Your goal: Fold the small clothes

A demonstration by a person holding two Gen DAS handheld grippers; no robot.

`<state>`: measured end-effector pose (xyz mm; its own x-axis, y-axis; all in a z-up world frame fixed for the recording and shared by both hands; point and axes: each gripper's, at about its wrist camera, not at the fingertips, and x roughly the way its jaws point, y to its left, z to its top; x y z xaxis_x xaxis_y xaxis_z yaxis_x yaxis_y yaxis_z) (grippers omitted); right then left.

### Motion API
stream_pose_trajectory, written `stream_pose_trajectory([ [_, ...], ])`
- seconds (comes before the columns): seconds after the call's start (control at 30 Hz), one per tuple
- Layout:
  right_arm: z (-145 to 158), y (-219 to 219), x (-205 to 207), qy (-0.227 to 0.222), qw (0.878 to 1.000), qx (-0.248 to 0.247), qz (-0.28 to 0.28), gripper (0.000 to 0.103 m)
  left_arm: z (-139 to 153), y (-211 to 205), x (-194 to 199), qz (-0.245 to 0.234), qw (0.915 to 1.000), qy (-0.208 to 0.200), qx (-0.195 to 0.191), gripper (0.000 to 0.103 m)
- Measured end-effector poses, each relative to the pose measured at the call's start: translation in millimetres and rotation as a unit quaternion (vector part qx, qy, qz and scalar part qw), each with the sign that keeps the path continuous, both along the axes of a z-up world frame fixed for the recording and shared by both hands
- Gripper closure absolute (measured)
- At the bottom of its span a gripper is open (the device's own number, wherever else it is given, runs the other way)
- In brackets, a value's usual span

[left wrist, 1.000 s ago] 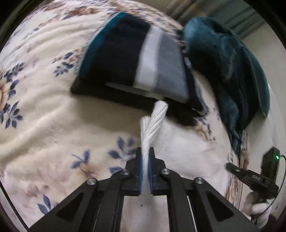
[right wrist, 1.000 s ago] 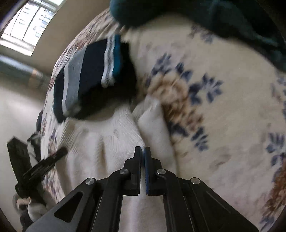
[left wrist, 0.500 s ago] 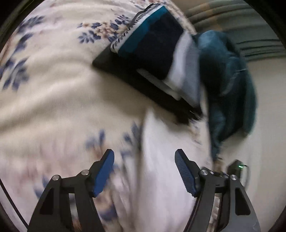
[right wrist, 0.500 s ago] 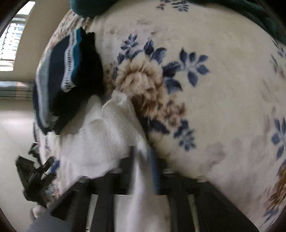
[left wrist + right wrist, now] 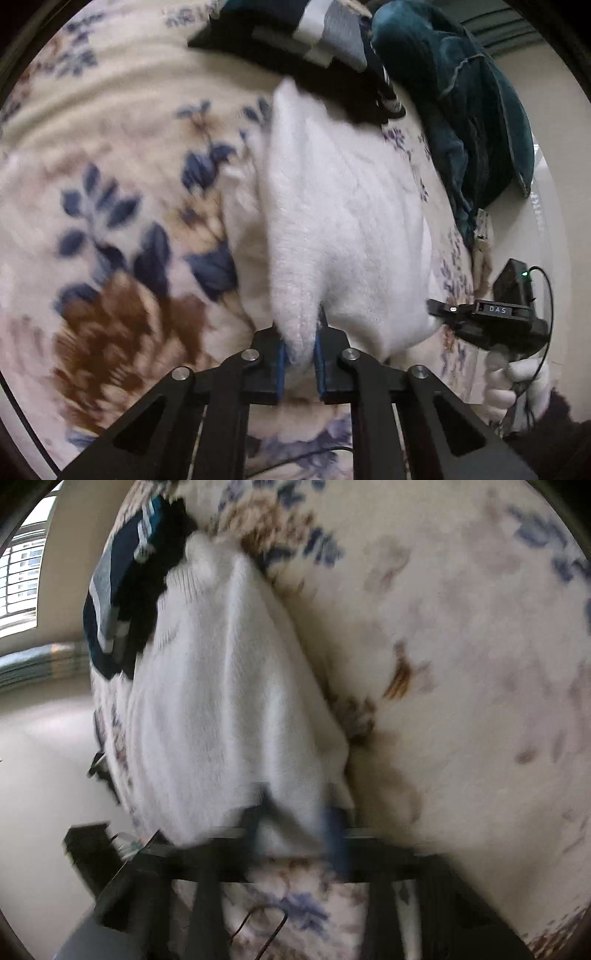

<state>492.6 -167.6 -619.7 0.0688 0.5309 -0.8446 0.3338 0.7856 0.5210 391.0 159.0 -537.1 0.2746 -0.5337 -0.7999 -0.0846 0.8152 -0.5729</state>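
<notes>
- Two claws work one white cloth (image 5: 343, 221), which lies on the flowered blanket (image 5: 110, 192) of a bed. In the left wrist view the left claw (image 5: 298, 354) pinches the cloth's near edge between its blue pads. The cloth's long axis runs straight away from that claw toward a stack of dark folded clothes (image 5: 295, 40).
- Same view: the far tip of the cloth touches or just overlaps that stack. A teal garment (image 5: 472, 110) lies right of the stack. The right claw (image 5: 443, 314) sits at the cloth's right edge, so both are equally near.
- Right wrist view, blurred: the white cloth (image 5: 229, 686) fills the gap of the right claw (image 5: 295, 819), probably nipped, though I cannot tell for sure. The stack (image 5: 125, 590) lies beyond the cloth's far end; any fold forward would likely crowd it.
</notes>
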Motion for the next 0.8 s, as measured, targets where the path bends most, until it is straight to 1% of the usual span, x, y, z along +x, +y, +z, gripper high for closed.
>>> stream_pose_trajectory([
  [0.03,6,-2,3,-0.006,1.000,-0.029,0.005,0.095,-1,8,3,-0.003,1.0000,0.001,0.009,0.094],
  [0.07,11,-1,3,-0.013,0.999,-0.047,0.010,0.096,-4,9,3,-0.003,0.9999,0.002,0.017,0.097],
  [0.1,16,-1,7,-0.021,0.997,-0.071,0.018,0.096,-10,14,5,-0.007,0.9996,0.010,0.025,0.097],
  [0.13,16,0,11,-0.022,0.996,-0.077,0.029,0.096,-16,22,2,-0.008,0.9996,0.018,0.023,0.097],
  [0.17,16,0,13,-0.020,0.996,-0.085,0.035,0.096,-17,23,1,-0.010,0.9997,0.023,0.007,0.096],
  [0.2,17,1,16,-0.018,0.995,-0.091,0.045,0.096,-16,27,-1,-0.013,0.9995,0.026,-0.014,0.093],
  [0.23,18,4,17,-0.018,0.994,-0.090,0.061,0.096,-12,30,-5,-0.012,0.9995,0.023,-0.016,0.091],
  [0.27,20,7,16,-0.016,0.994,-0.082,0.076,0.095,-7,33,-10,-0.009,0.9995,0.020,-0.022,0.079],
  [0.3,23,8,14,-0.016,0.993,-0.079,0.084,0.090,-5,34,-14,-0.009,0.9990,0.021,-0.037,0.069],
  [0.33,29,6,11,-0.020,0.993,-0.079,0.086,0.086,-4,33,-17,-0.010,0.9987,0.022,-0.045,0.049],
  [0.37,34,2,5,-0.022,0.993,-0.077,0.085,0.072,-4,31,-22,-0.010,0.9987,0.021,-0.046,0.039],
  [0.4,36,-2,-1,-0.022,0.994,-0.072,0.082,0.054,-6,27,-26,-0.015,0.9986,0.019,-0.047,0.039],
  [0.43,38,-4,-5,-0.020,0.994,-0.067,0.080,0.051,-10,21,-27,-0.023,0.9986,0.023,-0.041,0.039],
  [0.5,32,-7,-17,-0.008,0.995,-0.053,0.089,0.050,-23,5,-22,-0.034,0.9987,0.030,-0.021,0.042],
  [0.53,25,-4,-20,0.003,0.994,-0.050,0.100,0.050,-29,-1,-19,-0.032,0.9990,0.028,-0.008,0.047],
  [0.57,18,-1,-23,0.012,0.993,-0.048,0.109,0.050,-35,-5,-16,-0.028,0.9992,0.029,-0.003,0.077],
  [0.6,11,2,-24,0.017,0.993,-0.041,0.113,0.050,-42,-8,-12,-0.024,0.9990,0.037,-0.004,0.090],
  [0.63,4,5,-25,0.019,0.993,-0.032,0.114,0.050,-45,-8,-10,-0.019,0.9990,0.040,0.005,0.090],
  [0.67,1,8,-23,0.016,0.993,-0.030,0.110,0.058,-44,-7,-10,-0.015,0.9991,0.037,0.012,0.090],
  [0.7,0,11,-21,0.003,0.994,-0.033,0.105,0.073,-43,-6,-10,-0.014,0.9990,0.041,0.005,0.090],
  [0.77,-2,13,-20,0.008,0.992,-0.077,0.104,0.075,-34,-1,-17,-0.017,0.9980,0.055,-0.026,0.087],
  [0.8,-2,11,-20,0.022,0.991,-0.091,0.099,0.075,-26,3,-23,-0.014,0.9972,0.057,-0.047,0.082],
])
